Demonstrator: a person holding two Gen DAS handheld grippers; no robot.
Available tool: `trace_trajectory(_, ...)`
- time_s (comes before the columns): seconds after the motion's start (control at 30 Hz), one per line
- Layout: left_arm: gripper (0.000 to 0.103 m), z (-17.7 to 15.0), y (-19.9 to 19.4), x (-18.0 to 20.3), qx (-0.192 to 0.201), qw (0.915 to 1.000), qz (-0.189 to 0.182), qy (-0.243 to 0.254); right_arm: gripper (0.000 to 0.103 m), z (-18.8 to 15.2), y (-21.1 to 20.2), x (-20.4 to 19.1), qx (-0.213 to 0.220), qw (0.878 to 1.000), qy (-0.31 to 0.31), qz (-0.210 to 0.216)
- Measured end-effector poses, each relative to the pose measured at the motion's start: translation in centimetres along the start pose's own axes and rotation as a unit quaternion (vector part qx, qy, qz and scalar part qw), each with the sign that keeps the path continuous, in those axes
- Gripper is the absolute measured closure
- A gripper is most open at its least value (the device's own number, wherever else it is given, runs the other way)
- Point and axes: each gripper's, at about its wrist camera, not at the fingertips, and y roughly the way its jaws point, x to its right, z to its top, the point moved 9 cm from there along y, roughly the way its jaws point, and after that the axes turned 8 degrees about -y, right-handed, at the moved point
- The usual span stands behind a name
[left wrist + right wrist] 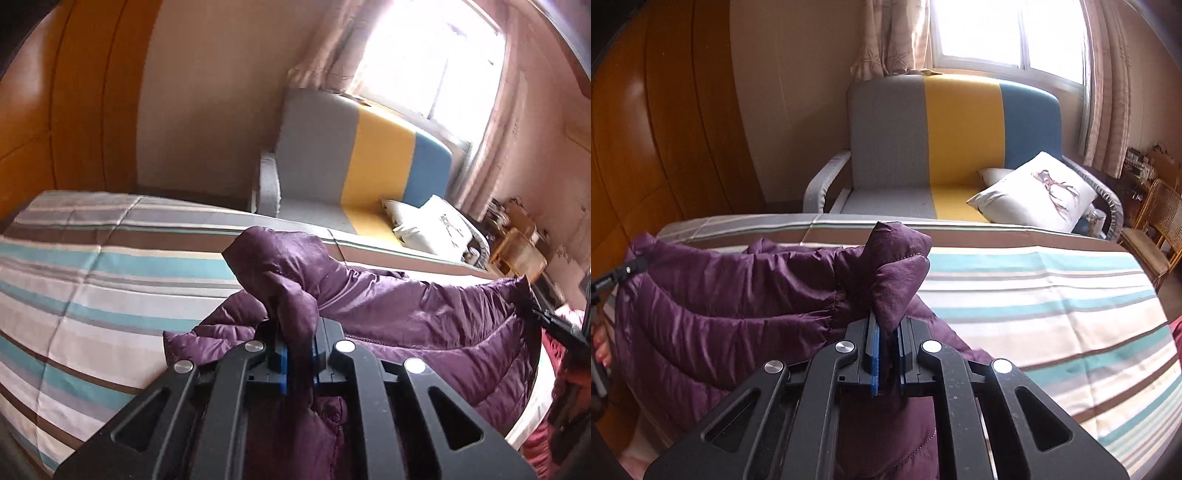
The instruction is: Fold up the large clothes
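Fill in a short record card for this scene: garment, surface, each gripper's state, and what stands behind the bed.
garment: purple puffer jacket, stretched between both grippers
surface: bed with a striped cover
left gripper: shut on a bunch of jacket fabric
right gripper: shut on a bunch of jacket fabric
behind bed: grey, yellow and blue sofa with a white cushion, under a window

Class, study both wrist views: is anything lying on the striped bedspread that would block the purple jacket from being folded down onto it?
Nothing visible does. Both claws, left claw and right claw, are shut on the purple jacket, and the striped bedspread beyond it shows no objects.
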Motion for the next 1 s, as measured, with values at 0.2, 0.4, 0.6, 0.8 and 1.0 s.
trace_trajectory(0.2,0.095,0.2,3.7,-1.1,-0.019,0.9988,0.031,-0.033,0.096,0.1,4.5,0.6,-0.022,0.999,0.037,0.0)
trace_trajectory(0.4,0.095,-0.7,7.9,-2.4,-0.033,0.9964,0.072,-0.033,0.096,-1.4,8.3,0.9,-0.045,0.998,0.044,-0.021)
trace_trajectory(0.6,0.088,-2.4,11.0,-3.2,-0.047,0.9934,0.104,-0.011,0.096,-3.6,11.7,1.2,-0.071,0.996,0.039,-0.044)
trace_trajectory(0.8,0.076,-3.6,12.5,-4.1,-0.052,0.9926,0.106,-0.029,0.095,-4.7,13.9,1.3,-0.08,0.994,0.04,-0.056)
trace_trajectory(1.0,0.075,-4.1,13.1,-4.3,-0.047,0.992,0.113,-0.03,0.095,-5.2,14.5,1.3,-0.081,0.994,0.036,-0.064)
